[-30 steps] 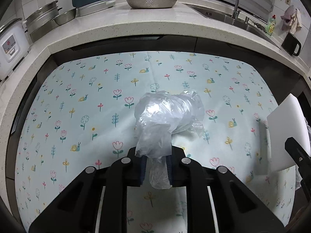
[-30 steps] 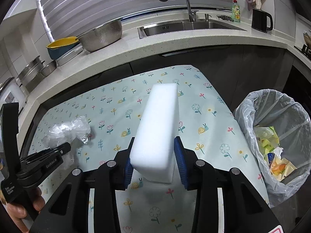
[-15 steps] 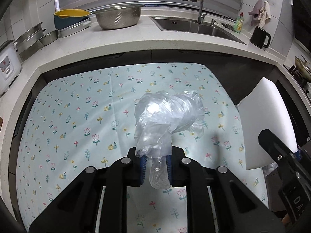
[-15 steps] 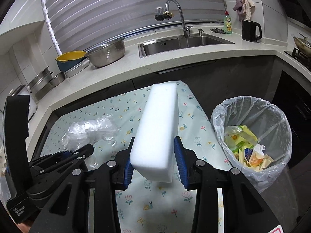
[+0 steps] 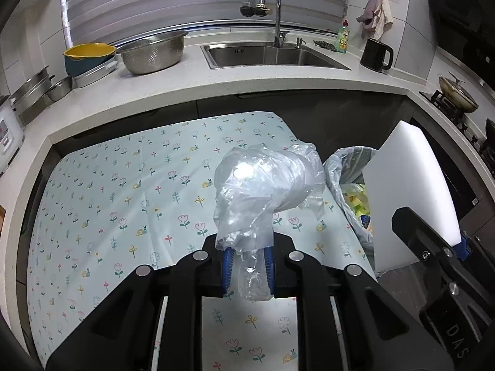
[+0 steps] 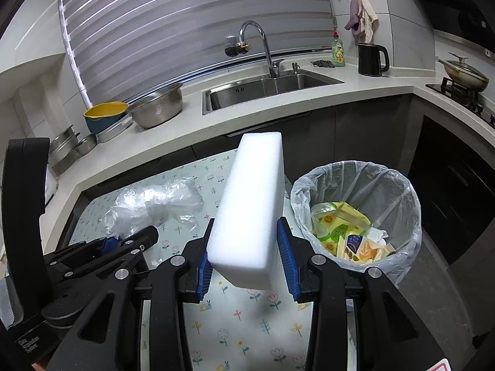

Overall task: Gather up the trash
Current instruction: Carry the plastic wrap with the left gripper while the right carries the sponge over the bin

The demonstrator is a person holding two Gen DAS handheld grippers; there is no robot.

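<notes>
Crinkled clear plastic bag (image 5: 266,185) is hanging clamped in the left hand-held gripper (image 5: 247,266), while the right hand-held gripper (image 6: 247,266) is squeezing a white foam block (image 6: 250,204) beside the bin (image 6: 355,216)

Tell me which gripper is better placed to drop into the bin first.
Right. The right gripper, shut on the white foam block, sits directly beside the lined trash bin. The left gripper, holding the crumpled plastic bag, is farther out over the tablecloth.

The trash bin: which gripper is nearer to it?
Right. The right gripper holds the foam block beside the trash bin; the left gripper is farther left.
</notes>
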